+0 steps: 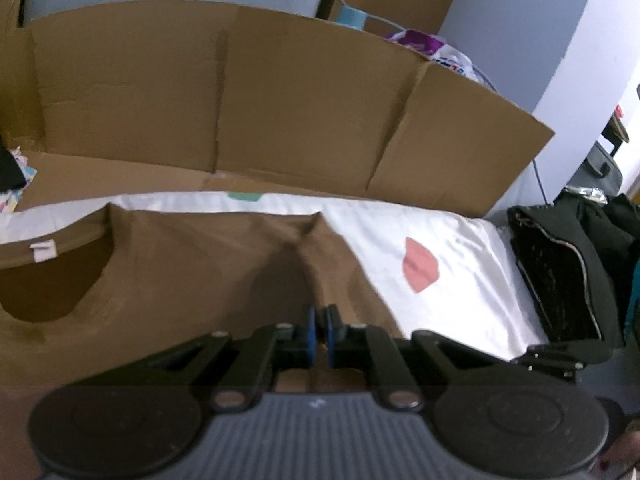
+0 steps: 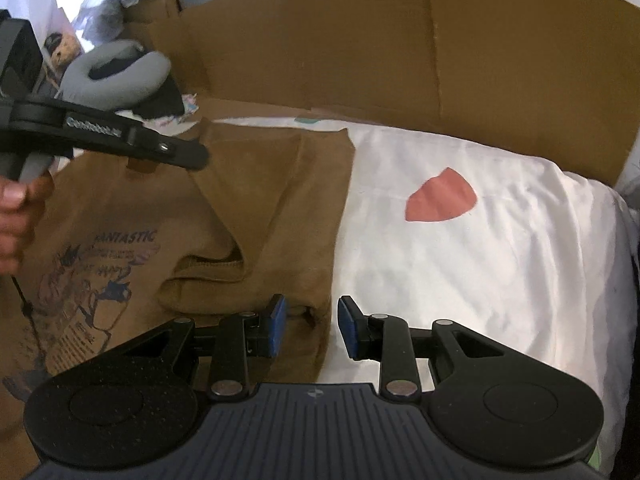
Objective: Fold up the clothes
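brown t-shirt (image 2: 256, 208) lies spread over the left part of a white sheet (image 2: 500, 264), its blue printed graphic (image 2: 92, 276) facing up and one sleeve (image 2: 208, 276) folded in across the chest. behind the sheet stands a long cardboard wall (image 2: 400, 40), creased into panels. in the left wrist view the shirt fills the near left, its open neck (image 1: 52, 280) with a pale label (image 1: 43, 251) toward the left edge, and a ridge of cloth rises toward the fingers. a dark bag (image 1: 560, 276) sits just off the sheet's right edge. a grey neck pillow (image 2: 116, 76) rests at the far left past the shirt. a pink patch (image 2: 440, 196) marks the bare sheet, well apart from the shirt.

left gripper (image 1: 319, 334) is clenched, blue pads nearly together, pinching a fold of the brown cloth. right gripper (image 2: 312, 330) hangs released above the shirt's right edge, jaws partly apart with nothing pressed between them. a hand (image 2: 18, 216) grips the left tool's handle.
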Motion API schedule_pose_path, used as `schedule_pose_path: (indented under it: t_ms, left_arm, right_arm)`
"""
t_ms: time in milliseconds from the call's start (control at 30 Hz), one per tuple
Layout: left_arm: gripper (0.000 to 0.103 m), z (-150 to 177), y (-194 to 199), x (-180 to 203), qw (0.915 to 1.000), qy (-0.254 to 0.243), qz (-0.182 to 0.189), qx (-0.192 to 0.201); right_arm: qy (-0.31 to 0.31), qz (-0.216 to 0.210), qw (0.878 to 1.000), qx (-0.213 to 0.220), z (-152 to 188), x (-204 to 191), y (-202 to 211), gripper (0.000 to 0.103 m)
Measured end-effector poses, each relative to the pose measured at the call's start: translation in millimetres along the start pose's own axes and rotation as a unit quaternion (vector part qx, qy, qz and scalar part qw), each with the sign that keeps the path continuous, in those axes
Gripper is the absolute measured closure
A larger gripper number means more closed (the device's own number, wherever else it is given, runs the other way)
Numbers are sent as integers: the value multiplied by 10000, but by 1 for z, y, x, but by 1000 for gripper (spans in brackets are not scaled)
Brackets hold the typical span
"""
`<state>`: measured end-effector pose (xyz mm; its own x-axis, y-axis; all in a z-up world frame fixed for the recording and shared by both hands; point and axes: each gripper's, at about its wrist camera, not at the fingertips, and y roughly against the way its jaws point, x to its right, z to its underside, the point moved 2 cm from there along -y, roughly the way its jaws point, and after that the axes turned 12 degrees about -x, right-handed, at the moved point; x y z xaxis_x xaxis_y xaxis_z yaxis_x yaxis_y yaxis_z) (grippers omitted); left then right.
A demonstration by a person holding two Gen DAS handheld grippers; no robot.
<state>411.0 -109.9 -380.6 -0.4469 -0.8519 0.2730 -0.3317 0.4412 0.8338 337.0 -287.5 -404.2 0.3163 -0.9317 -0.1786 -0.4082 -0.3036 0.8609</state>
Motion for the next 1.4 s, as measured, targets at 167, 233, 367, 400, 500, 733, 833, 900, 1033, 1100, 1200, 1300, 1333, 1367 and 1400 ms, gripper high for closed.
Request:
schedule_pose_path:
  t_ms: [167, 233, 367, 400, 500, 733, 833, 900, 1033, 1100, 1200, 1300, 1333, 1367, 1400]
  left_arm:
    - [95, 7, -6, -34, 9983, 403, 404, 122]
    - [87, 13, -11, -45, 9970, 533, 544, 162]
    - [55, 24, -26, -58, 9929, 803, 851, 222]
    - [55, 26, -30, -60, 9915, 888, 920, 225]
    - [55, 32, -40, -63, 9886, 1113, 1000, 158]
    - [82, 41, -48, -67, 9858, 1371, 963, 35]
    - [83, 41, -51, -71, 9810, 1602, 1091, 6]
    - [83, 41, -54, -72, 9780, 1736, 1157, -24]
    - [99, 39, -58, -78, 9673, 2178, 1298, -70]
    - [100, 35, -53, -79, 9685, 2177, 1206, -51]
    - [101, 25, -40, -78, 9712, 2085, 1151, 100]
    - [101, 13, -25, -79, 9763, 1925, 966, 218]
    - [101, 9, -20, -80, 9773, 1881, 935, 269]
    - [101, 6, -16, -81, 9778, 1856, 926, 313]
    - [101, 3, -12, -82, 9779, 1843, 927, 351]
  right_arm:
    - [121, 193, 9996, -172, 2, -2, -14, 67]
    - [142, 265, 9992, -251, 3, -2, -18, 67]
    - [289, 316, 9985, -331, 5, -4, -24, 67]
    - [330, 329, 9983, -336, 4, -5, -25, 67]
    - [352, 333, 9983, -336, 4, -4, -25, 67]
    - [340, 325, 9984, -322, 4, -5, -26, 68]
    - [326, 322, 9984, -330, 2, -5, -28, 68]
    - [346, 327, 9983, -325, 1, -5, -29, 67]
    - [387, 372, 9981, -299, 1, -6, -31, 68]
    - [408, 405, 9979, -284, 1, -7, -32, 69]
    - [436, 493, 9974, -283, 1, -8, -32, 79]
    - [426, 535, 9972, -299, 0, -7, -31, 81]
    - [426, 547, 9971, -303, 1, -7, -31, 81]
    - [427, 560, 9971, -306, 1, -7, -31, 81]
    - [428, 574, 9970, -308, 1, -7, -31, 81]
